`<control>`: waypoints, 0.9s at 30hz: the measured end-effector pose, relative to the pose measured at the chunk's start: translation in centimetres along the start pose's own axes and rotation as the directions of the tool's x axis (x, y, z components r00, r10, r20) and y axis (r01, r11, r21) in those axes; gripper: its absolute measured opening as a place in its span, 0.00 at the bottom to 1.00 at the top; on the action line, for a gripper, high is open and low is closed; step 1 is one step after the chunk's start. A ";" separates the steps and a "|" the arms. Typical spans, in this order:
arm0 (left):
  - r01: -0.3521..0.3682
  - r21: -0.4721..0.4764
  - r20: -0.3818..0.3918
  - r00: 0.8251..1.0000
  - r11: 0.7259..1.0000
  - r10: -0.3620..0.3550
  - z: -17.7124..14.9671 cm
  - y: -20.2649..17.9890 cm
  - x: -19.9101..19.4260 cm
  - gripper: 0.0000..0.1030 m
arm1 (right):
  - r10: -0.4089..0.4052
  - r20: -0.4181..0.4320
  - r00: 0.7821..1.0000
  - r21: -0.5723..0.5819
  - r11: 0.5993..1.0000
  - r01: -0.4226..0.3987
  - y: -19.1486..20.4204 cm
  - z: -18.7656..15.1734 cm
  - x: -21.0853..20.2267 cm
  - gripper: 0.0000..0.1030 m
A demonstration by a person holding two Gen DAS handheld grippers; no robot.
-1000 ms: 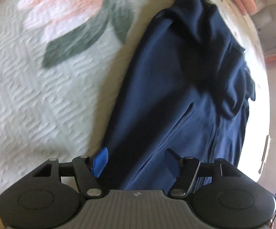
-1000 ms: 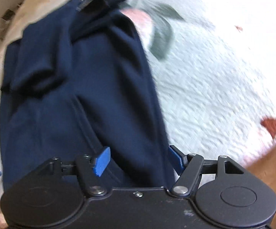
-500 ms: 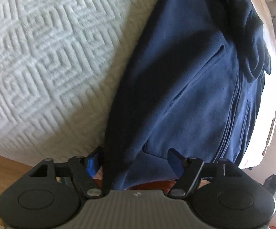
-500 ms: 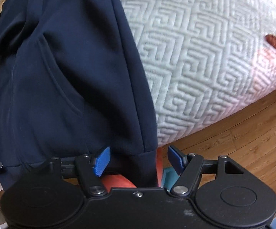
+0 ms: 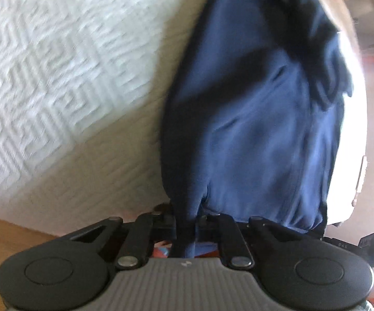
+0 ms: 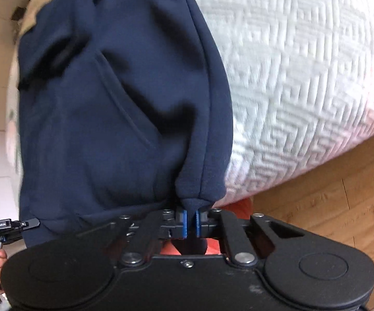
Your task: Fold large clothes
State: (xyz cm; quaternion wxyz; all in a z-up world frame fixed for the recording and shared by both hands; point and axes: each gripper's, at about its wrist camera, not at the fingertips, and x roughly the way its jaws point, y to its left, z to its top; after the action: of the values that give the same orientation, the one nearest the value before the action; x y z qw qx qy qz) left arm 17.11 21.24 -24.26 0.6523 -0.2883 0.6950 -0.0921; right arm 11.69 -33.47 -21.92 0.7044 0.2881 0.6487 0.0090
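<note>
Both grippers, left gripper (image 5: 185,223) and right gripper (image 6: 191,223), have just closed, pinching the navy garment's (image 6: 114,108) hem at the quilt's (image 6: 303,77) edge.

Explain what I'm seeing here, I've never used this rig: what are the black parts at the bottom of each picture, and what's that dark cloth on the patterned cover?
Each picture comes from a camera on a hand-held gripper, looking forward along its two fingers. The black parts are the gripper bodies. One view shows the left gripper, the other the right gripper. A navy garment lies on a white quilted bedspread, above a wooden floor. Both grippers' jaws have just been closing and now pinch the garment's near edge, one at each corner.
</note>
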 end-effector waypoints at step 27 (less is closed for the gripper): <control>0.041 0.287 0.412 0.897 0.957 -0.162 20.1 -11.7 -6.8 0.45 | 0.020 0.396 0.918 -0.207 0.976 0.068 6.8 20.9 -3.9 0.50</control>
State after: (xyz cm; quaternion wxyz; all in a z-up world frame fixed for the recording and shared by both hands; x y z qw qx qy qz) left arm 39.51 20.23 -15.23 0.8170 -0.2458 0.4982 -0.1544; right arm 32.73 -37.57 -15.74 0.8480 0.1974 0.4917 0.0126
